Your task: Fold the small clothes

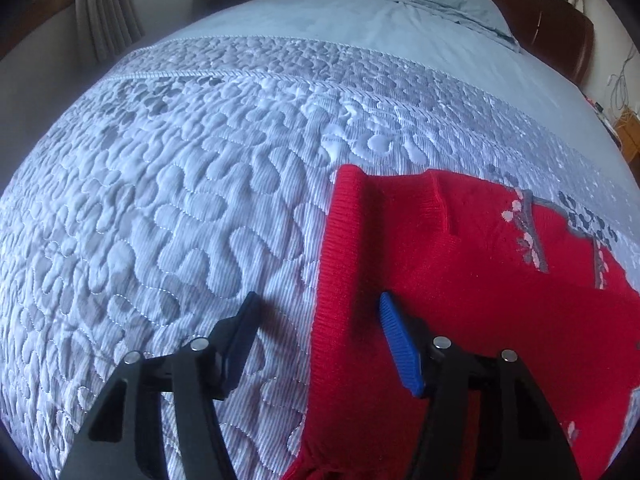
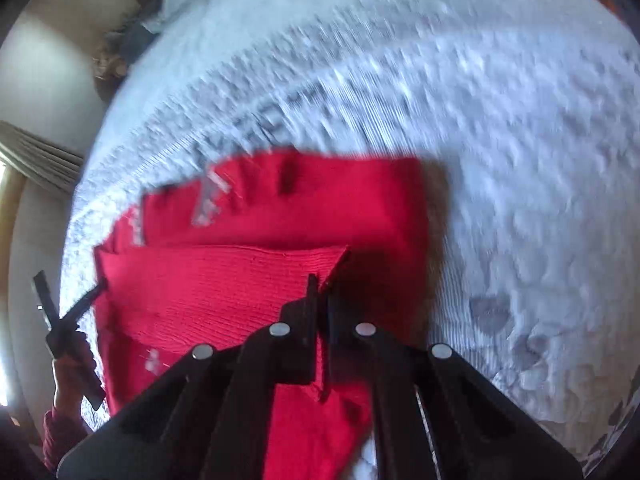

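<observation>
Holding a folded layer of the red knit sweater [image 2: 256,280] in your right gripper [image 2: 320,300], you have the jaws pressed nearly together on the ribbed fabric, with a thin red edge showing between them. Your left gripper [image 1: 316,312] hangs wide open and grips nothing, one blue ridged pad over the quilted bedspread [image 1: 168,200], the other over the sweater's ribbed hem. The sweater lies on the bedspread's near side, partly folded, its grey and pink embroidered branch pattern facing up at the far edge. The knit looks soft, thick and stretchy, so the pinched layer could slide out or sag unevenly if you pull fast, and the right view is already blurred by motion. With only one corner held, the fold may land crooked. The bedspread's puffy stitched surface could drag the lower layer and bunch it.
</observation>
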`<control>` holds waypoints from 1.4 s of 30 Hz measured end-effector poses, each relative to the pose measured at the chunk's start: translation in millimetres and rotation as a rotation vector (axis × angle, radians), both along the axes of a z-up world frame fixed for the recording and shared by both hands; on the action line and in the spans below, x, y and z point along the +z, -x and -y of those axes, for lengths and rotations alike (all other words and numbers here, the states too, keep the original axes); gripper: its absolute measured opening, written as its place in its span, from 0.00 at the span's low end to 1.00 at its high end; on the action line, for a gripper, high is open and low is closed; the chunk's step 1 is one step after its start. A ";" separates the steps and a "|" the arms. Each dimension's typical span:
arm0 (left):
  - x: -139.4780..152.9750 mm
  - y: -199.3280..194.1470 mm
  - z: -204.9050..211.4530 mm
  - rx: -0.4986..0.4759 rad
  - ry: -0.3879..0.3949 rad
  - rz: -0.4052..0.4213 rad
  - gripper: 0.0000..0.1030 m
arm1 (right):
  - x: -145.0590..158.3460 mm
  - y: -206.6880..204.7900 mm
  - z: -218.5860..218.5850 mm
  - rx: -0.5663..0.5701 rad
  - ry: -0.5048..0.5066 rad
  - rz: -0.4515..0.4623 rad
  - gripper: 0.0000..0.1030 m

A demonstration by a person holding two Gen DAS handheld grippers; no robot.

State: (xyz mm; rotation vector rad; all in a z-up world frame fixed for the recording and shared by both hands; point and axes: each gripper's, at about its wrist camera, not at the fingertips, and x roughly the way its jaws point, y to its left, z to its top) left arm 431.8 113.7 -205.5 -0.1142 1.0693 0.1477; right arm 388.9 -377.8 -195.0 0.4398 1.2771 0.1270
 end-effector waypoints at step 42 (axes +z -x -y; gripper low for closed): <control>40.0 312.6 -29.3 -0.229 0.187 -0.197 0.80 | 28.6 351.3 -73.1 0.211 0.076 -0.063 0.43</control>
